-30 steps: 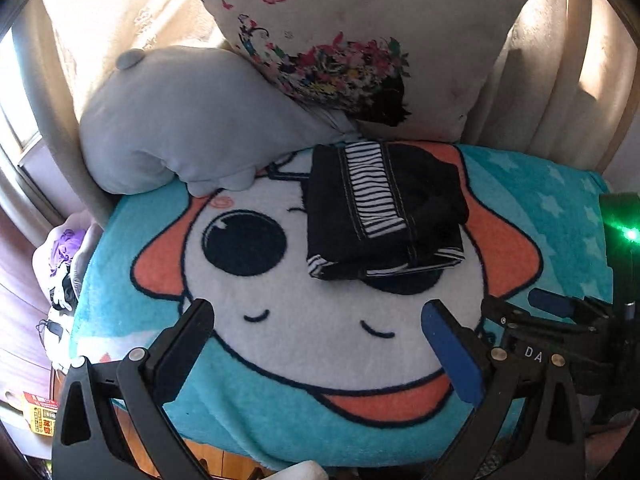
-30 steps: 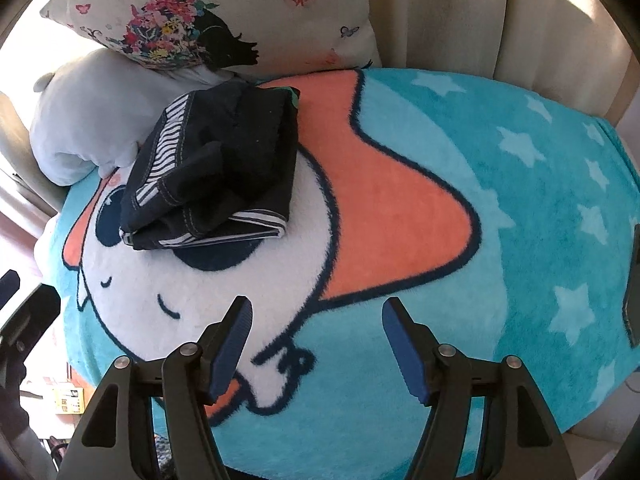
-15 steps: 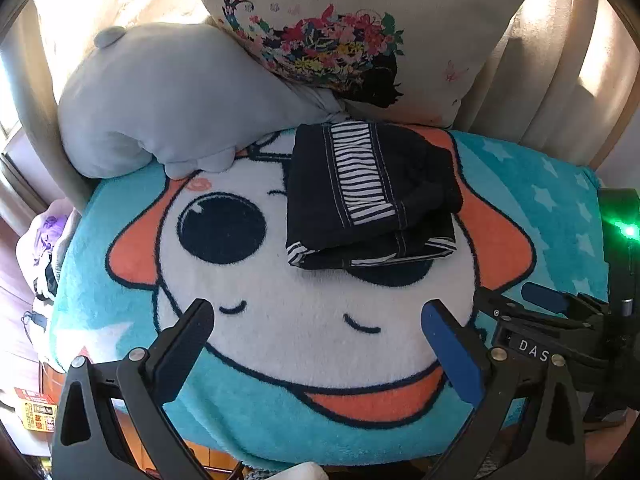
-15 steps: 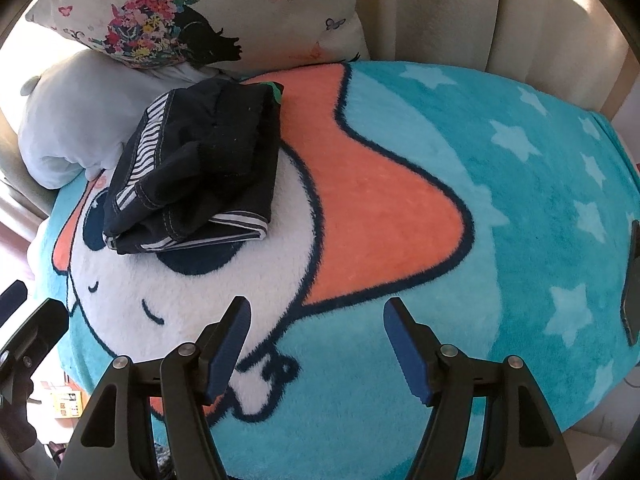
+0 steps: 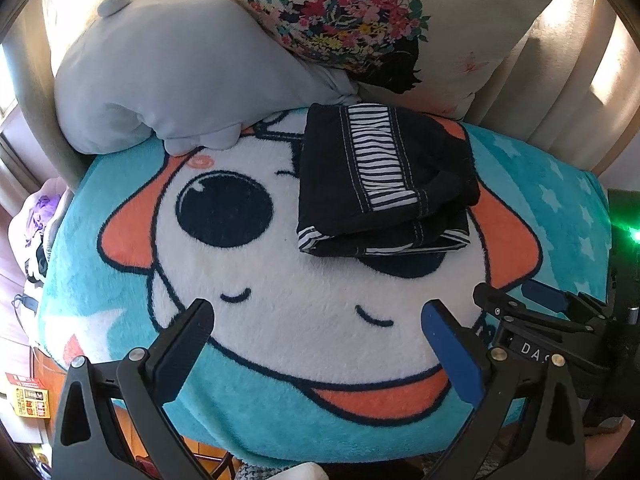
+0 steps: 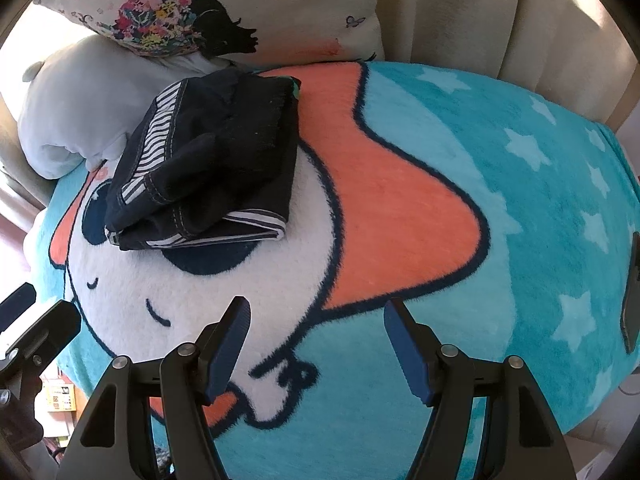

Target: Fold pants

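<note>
The dark navy pants with black-and-white striped trim lie folded into a compact bundle on the teal cartoon blanket. They also show in the right wrist view, at upper left. My left gripper is open and empty, held above the blanket well short of the pants. My right gripper is open and empty too, to the right of and nearer than the pants. The right gripper's body shows at the right edge of the left wrist view.
A grey plush pillow and a floral print cushion lean against the beige sofa back, just behind the pants. The blanket's front edge drops off below the grippers. A dark flat object lies at the blanket's right edge.
Both grippers have drawn back slightly and shifted view; the pants sit a little lower in the left view. The pants have not moved on the blanket. Both grippers stay open.
</note>
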`<state>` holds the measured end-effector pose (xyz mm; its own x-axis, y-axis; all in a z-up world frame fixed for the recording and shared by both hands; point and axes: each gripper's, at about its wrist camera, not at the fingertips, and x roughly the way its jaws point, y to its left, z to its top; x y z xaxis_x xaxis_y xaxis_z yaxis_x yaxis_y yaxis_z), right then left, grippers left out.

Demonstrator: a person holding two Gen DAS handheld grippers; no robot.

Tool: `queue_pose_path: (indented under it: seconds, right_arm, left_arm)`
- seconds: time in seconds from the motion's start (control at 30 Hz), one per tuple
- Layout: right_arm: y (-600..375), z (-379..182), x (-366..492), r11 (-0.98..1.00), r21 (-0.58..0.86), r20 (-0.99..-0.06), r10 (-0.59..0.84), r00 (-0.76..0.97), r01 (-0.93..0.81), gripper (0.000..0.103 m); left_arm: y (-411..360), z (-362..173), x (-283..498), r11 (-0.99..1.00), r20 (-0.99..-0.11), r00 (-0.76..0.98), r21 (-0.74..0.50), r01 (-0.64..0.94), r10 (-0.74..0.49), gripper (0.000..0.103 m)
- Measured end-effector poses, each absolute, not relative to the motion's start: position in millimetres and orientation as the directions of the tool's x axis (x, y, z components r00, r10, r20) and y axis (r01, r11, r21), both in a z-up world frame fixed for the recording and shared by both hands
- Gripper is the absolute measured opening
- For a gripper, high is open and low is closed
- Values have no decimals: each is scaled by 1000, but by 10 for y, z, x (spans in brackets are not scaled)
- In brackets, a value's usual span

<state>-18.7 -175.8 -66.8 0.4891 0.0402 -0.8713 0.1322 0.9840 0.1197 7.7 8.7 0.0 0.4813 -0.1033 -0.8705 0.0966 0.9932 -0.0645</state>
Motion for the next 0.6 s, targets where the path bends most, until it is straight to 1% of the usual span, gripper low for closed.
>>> queue_pose_path:
  seconds: [0.6]
  right_arm:
    - [-1737,-725,-130,986,106,-878,31,479,131,75]
  left_arm:
    - [110,-155,150,992,-892,436,-94,85,-122,103]
